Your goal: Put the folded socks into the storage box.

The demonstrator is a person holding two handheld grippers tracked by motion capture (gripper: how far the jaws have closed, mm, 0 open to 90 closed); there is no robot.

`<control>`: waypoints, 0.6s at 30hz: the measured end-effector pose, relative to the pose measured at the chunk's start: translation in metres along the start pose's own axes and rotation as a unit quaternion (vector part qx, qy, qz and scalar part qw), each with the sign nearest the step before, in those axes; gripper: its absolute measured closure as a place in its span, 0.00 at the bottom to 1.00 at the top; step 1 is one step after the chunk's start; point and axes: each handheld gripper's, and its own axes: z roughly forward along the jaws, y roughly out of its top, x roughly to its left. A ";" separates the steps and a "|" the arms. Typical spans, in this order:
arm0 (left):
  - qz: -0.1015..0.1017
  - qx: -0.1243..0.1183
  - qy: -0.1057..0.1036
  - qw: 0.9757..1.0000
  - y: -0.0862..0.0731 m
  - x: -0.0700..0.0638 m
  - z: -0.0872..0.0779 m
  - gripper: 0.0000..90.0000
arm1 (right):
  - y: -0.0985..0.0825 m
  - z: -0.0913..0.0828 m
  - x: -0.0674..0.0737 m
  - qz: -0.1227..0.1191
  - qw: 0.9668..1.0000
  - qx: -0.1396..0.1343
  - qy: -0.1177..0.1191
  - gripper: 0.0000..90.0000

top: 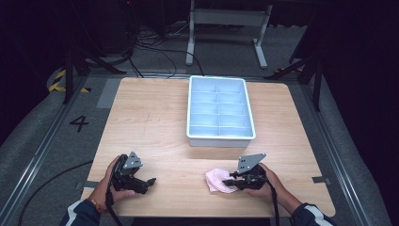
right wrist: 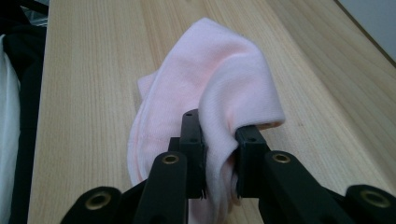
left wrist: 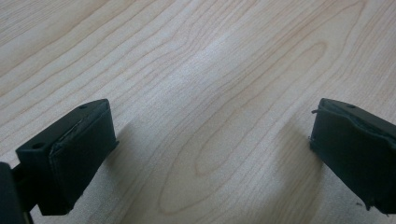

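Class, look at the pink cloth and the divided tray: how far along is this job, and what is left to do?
Done: the right claw has pinched the soft pink cloth, which bulges between its jaws near the wooden table's front edge. In hand: that grip. The left claw stands open over bare wood. Left: probably carrying the cloth to the pale blue divided plastic tray, whose compartments look empty.

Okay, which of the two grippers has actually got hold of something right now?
The right gripper: its jaws pinch the pink cloth. The left gripper stands open over bare table.
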 end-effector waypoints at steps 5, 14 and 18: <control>0.001 -0.001 -0.001 1.000 0.000 0.000 0.000 0.00 | -0.001 -0.004 -0.002 -0.003 1.000 -0.005 -0.010 0.86; 0.001 -0.001 -0.002 1.000 0.000 0.000 0.000 0.00 | -0.002 -0.016 -0.003 -0.006 0.999 -0.018 -0.027 0.86; 0.002 0.000 -0.002 1.000 0.000 0.000 0.000 0.00 | -0.004 -0.027 -0.004 -0.009 0.999 -0.027 -0.034 0.86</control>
